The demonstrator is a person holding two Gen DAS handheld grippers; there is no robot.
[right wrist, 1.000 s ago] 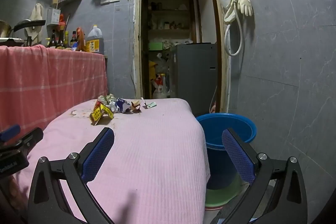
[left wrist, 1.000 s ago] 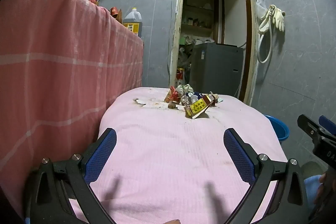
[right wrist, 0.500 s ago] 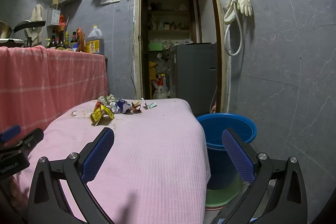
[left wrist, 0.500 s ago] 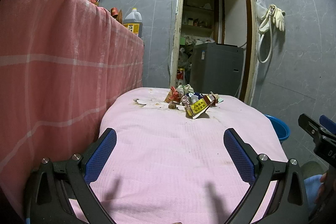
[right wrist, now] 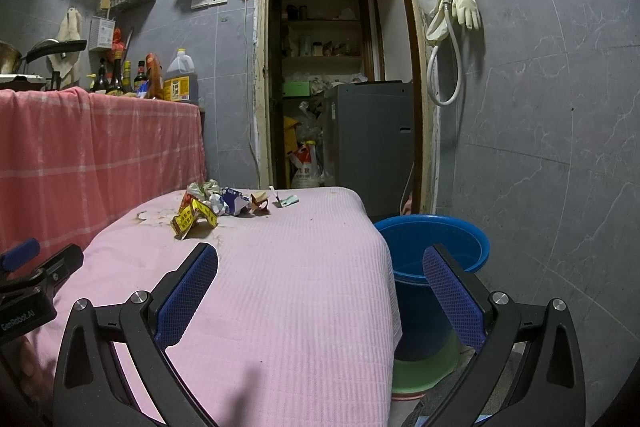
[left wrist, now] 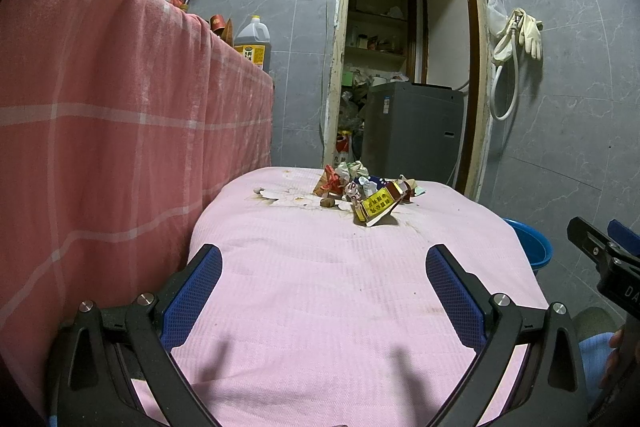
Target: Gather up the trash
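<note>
Grey tiled walls, an open doorway (left wrist: 404,75), and a surface (left wrist: 360,287) draped in pink cloth. From the left wrist view, the left tool (left wrist: 324,277) hangs over the near end, jaws spread wide, nothing between them. The trash pile (left wrist: 362,193) sits at the far end, a yellow wrapper (left wrist: 376,205) nearest. Over to the right wrist view: the right tool (right wrist: 320,277) is wide too and empty, above the surface's right edge. Trash pile (right wrist: 224,205) far left, well apart. A blue bucket (right wrist: 436,247) stands on the floor just beside the surface.
</note>
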